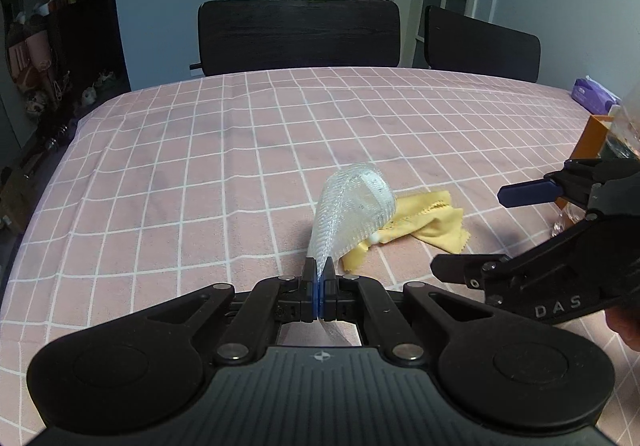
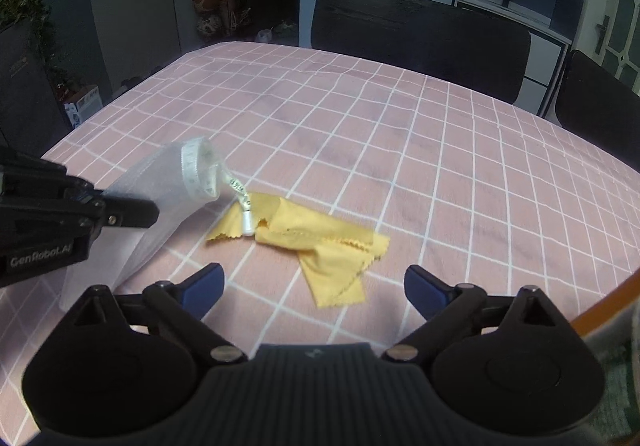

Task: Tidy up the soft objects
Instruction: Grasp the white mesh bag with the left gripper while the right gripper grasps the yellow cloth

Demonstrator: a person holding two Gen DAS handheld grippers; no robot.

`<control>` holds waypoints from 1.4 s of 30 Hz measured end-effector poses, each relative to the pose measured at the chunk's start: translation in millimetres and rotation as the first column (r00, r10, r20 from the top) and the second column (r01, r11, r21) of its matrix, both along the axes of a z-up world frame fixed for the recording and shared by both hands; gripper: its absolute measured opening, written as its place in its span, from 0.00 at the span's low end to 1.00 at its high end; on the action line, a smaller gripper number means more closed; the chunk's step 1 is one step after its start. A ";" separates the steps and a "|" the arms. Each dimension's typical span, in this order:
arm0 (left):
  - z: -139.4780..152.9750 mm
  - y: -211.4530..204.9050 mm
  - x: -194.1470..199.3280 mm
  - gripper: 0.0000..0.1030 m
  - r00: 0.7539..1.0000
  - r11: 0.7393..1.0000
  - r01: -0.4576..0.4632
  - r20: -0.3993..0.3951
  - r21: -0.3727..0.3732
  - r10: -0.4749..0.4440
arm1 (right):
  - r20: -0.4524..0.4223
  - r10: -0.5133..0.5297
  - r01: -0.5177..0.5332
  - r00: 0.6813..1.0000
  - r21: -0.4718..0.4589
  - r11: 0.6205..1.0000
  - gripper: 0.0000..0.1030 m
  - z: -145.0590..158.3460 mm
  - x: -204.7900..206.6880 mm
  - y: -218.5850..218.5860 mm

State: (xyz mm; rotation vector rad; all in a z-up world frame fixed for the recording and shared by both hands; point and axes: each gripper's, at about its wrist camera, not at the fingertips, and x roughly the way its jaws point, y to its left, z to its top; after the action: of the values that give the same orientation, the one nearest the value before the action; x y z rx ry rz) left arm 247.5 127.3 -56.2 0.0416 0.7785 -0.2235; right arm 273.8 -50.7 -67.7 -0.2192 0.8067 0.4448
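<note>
My left gripper (image 1: 319, 271) is shut on the edge of a white mesh pouch (image 1: 348, 212), which arches up over the pink checked tablecloth (image 1: 200, 166). From the right wrist view the pouch (image 2: 168, 190) hangs from the left gripper (image 2: 132, 216), its white zip pull (image 2: 248, 224) resting on a crumpled yellow cloth (image 2: 320, 246). The yellow cloth (image 1: 424, 224) lies flat just behind the pouch. My right gripper (image 2: 314, 288) is open, its blue pads wide apart with nothing between them, just short of the cloth. It also shows at the right (image 1: 472, 230).
Two dark chairs (image 1: 300, 36) stand at the table's far side. An orange-edged box (image 1: 596, 134) with clear plastic and a purple packet (image 1: 592, 94) sit at the right edge. Part of a person's hand (image 1: 624, 326) shows by the right gripper.
</note>
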 end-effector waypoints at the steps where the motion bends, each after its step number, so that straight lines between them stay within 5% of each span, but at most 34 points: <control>1: -0.9 1.8 1.6 0.00 1.000 1.000 -0.002 -0.002 -0.006 0.002 | 0.003 0.001 -0.001 1.000 -0.006 1.000 0.93 -1.1 4.2 3.2; 6: -3.6 8.7 3.6 0.00 1.000 1.000 -0.011 -0.004 -0.026 0.011 | 0.003 0.000 0.000 1.000 -0.027 1.000 0.90 -11.6 24.8 13.3; 11: -6.5 13.3 2.0 0.01 1.000 0.999 -0.019 -0.012 -0.043 0.019 | -0.069 -0.025 0.024 0.997 -0.003 1.000 0.74 -25.3 40.0 13.4; 14: -8.3 13.4 1.0 0.01 1.000 0.999 -0.017 -0.017 -0.048 0.016 | -0.035 -0.025 0.024 0.999 -0.009 1.000 0.66 -26.7 36.3 15.3; 19: -10.6 11.6 -0.1 0.00 1.000 0.999 -0.015 -0.026 -0.051 0.013 | 0.000 -0.010 0.010 1.000 -0.034 0.999 0.13 -23.6 34.7 18.5; 21: -10.7 10.3 -1.2 0.00 1.000 0.998 -0.014 -0.028 -0.053 0.012 | 0.010 -0.008 0.009 1.000 -0.060 0.998 0.02 -24.2 36.2 20.3; 29: -3.5 2.4 -12.6 0.00 1.000 0.999 -0.005 -0.023 -0.054 0.004 | -0.023 -0.005 0.004 1.000 -0.023 1.000 0.00 -6.8 17.7 9.0; 42: 35.1 -20.3 -60.5 0.00 0.999 0.997 0.045 0.005 -0.058 -0.045 | -0.007 0.115 -0.115 0.993 -0.083 0.990 0.00 58.0 -76.2 -11.0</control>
State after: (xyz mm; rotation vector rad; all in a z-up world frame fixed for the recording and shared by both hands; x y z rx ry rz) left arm 187.0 107.0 -21.0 0.0042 0.7675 -0.2886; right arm 197.6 -61.7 -9.7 -0.3439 0.8184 0.5206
